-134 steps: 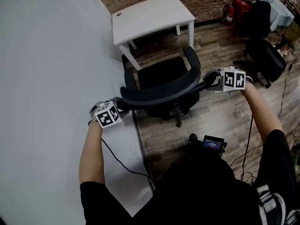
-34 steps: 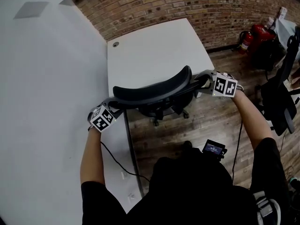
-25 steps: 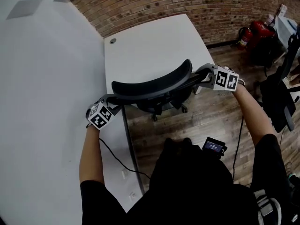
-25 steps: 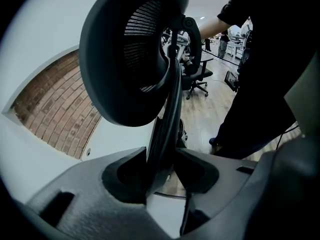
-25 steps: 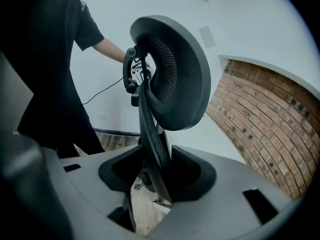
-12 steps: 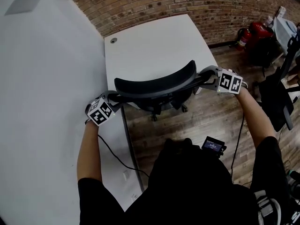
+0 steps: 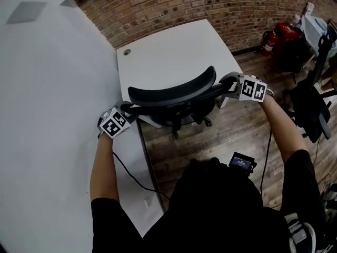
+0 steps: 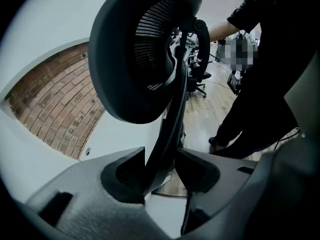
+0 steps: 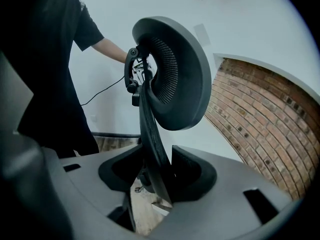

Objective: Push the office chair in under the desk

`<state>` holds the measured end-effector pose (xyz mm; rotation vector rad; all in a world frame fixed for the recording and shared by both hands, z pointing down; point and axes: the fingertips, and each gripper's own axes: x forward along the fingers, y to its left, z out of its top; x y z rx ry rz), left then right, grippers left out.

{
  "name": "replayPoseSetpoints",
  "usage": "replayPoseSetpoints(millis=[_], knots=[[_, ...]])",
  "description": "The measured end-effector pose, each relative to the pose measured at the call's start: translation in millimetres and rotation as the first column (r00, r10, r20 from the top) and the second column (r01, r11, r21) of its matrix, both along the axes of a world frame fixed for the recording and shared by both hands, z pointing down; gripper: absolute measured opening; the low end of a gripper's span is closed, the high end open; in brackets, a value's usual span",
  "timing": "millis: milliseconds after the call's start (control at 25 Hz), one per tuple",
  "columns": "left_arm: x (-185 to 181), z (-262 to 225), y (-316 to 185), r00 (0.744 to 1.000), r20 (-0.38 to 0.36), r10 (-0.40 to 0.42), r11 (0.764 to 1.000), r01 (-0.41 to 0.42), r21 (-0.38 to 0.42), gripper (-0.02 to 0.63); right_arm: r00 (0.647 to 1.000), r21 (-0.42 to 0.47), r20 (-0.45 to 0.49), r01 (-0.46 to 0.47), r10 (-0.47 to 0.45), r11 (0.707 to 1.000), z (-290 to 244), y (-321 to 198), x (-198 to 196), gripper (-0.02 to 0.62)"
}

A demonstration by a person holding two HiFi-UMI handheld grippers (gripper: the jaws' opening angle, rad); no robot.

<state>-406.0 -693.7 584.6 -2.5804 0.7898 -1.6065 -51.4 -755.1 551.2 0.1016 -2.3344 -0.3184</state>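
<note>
White desk (image 7: 174, 51) by far brick wall (image 7: 200, 4), wood floor (image 7: 226, 136). Office chair (image 7: 181, 112), earlier standing clear, now tucked under. Right gripper (image 7: 227, 84) clamps its backrest (image 7: 171, 91); left gripper (image 7: 126, 109) opening its jaws around it.

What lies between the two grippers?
The office chair's backrest spans it, in the head view; one frame end sits between the opening jaws of the left gripper, the other is gripped by the right gripper.
</note>
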Motion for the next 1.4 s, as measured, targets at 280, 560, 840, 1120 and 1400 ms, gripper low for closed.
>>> replayPoseSetpoints(millis=[280, 560, 840, 1120, 1400], knots=[[0, -2, 0, 1.000, -0.026, 0.018, 1.000, -0.017, 0.015, 0.187, 1.000, -0.024, -0.014, 0.007, -0.007, 1.000, 0, -1, -1, 0.189], [1, -3, 2, 1.000, -0.010, -0.005, 1.000, 0.005, 0.013, 0.187, 0.998, -0.079, -0.042, 0.036, -0.040, 0.996, 1, -4, 1, 0.192], [5, -8, 1, 1.000, -0.013, -0.015, 0.999, 0.015, 0.043, 0.192, 1.000, -0.082, 0.006, 0.014, -0.014, 0.996, -1, -5, 2, 0.206], [2, -2, 4, 0.999, 0.046, 0.004, 0.999, -0.007, 0.050, 0.193, 0.997, -0.061, -0.075, 0.008, -0.013, 0.998, 3, -4, 4, 0.208], [-2, -36, 7, 1.000, 0.006, 0.011, 0.993, -0.012, 0.115, 0.195, 0.999, -0.045, 0.039, 0.009, -0.007, 0.999, -51, 0, -4, 0.201]])
